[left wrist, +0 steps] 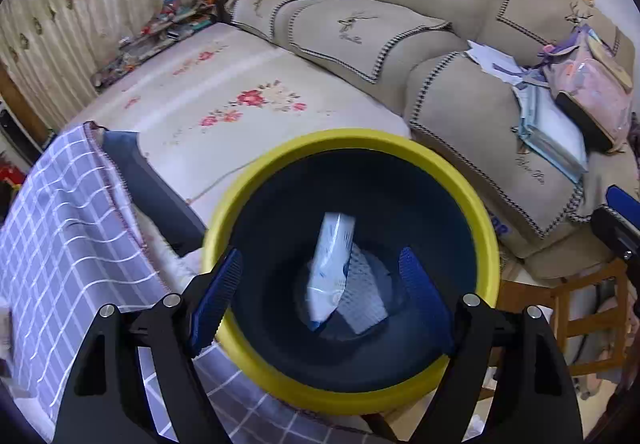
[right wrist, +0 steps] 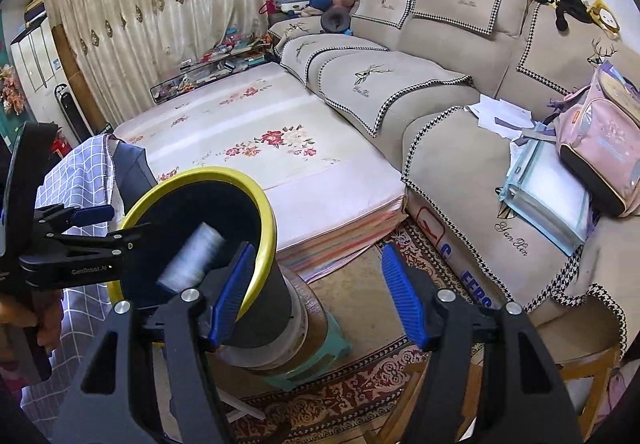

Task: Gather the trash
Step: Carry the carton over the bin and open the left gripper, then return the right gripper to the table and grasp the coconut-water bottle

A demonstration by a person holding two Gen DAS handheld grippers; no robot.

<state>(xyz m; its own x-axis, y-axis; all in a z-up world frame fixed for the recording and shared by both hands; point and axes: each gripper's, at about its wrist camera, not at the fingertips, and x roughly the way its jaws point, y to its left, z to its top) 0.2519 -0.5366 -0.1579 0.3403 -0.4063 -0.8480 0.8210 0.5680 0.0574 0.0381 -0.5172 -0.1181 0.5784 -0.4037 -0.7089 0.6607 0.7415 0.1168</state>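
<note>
- My left gripper (left wrist: 320, 284) hangs over the yellow-rimmed bin (left wrist: 486, 220), fingers spread wide, holding nothing.
- A white-and-blue wrapper (left wrist: 330, 270) is inside the bin, blurred, its long axis near upright, top end tilted slightly right, lower end toward the bin floor.
- Under it lies a pale textured sheet (left wrist: 366, 292); I can't make out what it is.
- My right gripper (right wrist: 316, 292) is also wide open and empty, beside the bin, over the patterned rug (right wrist: 360, 376).
- From the right wrist, the wrapper (right wrist: 192, 260) is a smeared pale shape, partly hidden by my finger.
</note>
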